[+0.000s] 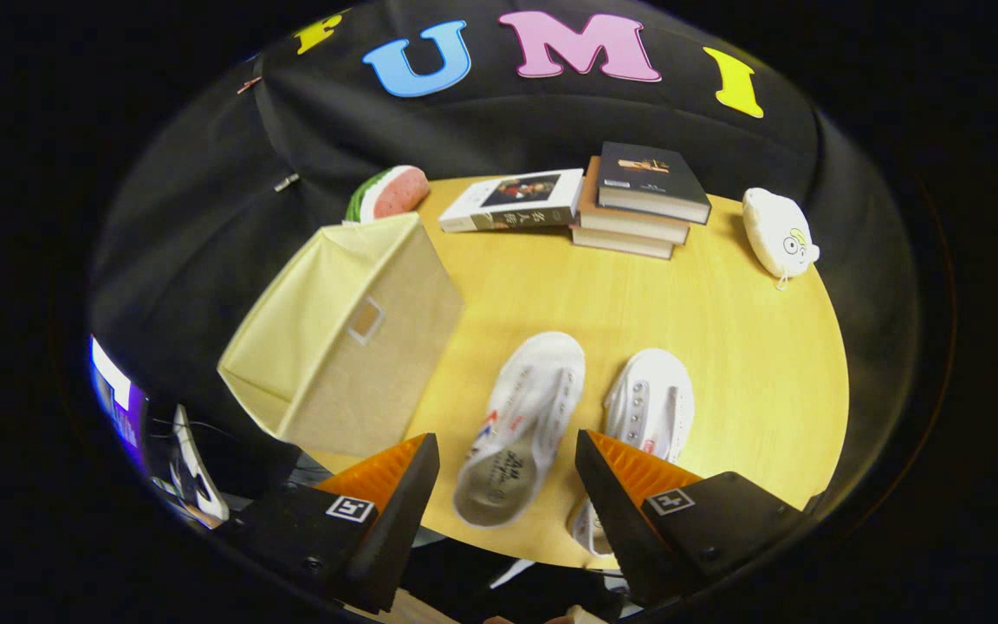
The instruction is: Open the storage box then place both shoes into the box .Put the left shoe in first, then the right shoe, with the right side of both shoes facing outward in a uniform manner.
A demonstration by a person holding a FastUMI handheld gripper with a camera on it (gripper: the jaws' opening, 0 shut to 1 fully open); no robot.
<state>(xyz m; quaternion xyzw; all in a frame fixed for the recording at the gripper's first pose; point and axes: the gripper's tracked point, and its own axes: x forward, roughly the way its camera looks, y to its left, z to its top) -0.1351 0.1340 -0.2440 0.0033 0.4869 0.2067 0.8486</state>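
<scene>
A pale yellow fabric storage box (352, 338) stands on the round wooden table (724, 329), its lid closed, to the left of the shoes. Two white canvas shoes lie side by side with toes pointing away. The left shoe (521, 425) has its heel between my fingers, below them. The right shoe (651, 403) lies just beyond my right finger, which hides its heel. My gripper (508, 472) hovers open above the shoes' heels, touching nothing.
At the table's far side lie a single book (512, 201) and a stack of books (642, 201). A watermelon-slice plush (388, 192) sits behind the box. A white plush toy (778, 232) rests at the far right edge.
</scene>
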